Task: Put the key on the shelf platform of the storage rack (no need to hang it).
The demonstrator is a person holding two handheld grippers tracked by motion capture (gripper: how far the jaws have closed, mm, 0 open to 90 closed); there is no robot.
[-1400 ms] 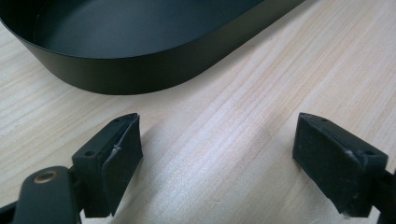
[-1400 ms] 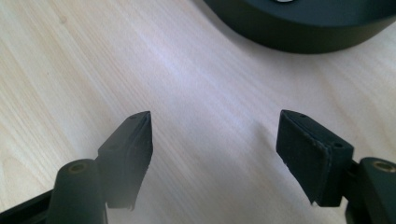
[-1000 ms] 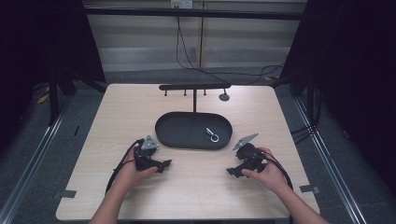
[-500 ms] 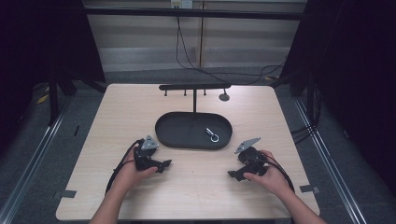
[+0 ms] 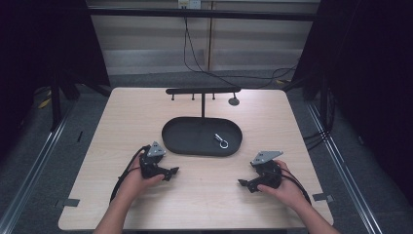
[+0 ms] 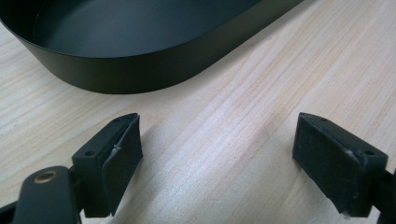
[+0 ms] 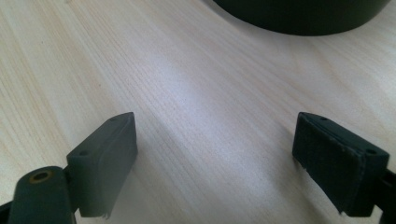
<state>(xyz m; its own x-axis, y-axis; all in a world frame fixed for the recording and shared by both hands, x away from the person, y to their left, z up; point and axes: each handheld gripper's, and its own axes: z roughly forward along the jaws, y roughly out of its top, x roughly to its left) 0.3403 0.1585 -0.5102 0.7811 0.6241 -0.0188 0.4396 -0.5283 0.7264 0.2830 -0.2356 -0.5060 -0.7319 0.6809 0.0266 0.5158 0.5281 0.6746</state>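
Note:
A black oval tray [image 5: 185,141] sits mid-table with a small silver ring-ended metal piece [image 5: 221,141] lying in its right half. A thin post rises from the tray to a black bar with short pegs [image 5: 202,90]. My left gripper [image 5: 171,172] rests on the wood just in front of the tray's left end, open and empty; in its own view the jaws stand wide apart [image 6: 217,154] with the tray wall [image 6: 140,70] close ahead. My right gripper [image 5: 243,184] lies near the front right, open and empty [image 7: 215,158], the tray's edge [image 7: 303,18] at the top.
The light wooden table [image 5: 122,122] is bordered by dark floor and metal rails. A small round black foot [image 5: 234,101] stands behind the tray. Cables [image 5: 204,68] run along the floor at the back. Tape marks [image 5: 68,202] sit at the front corners.
My right gripper has drawn back toward the front edge and slightly right. The left gripper has stayed put.

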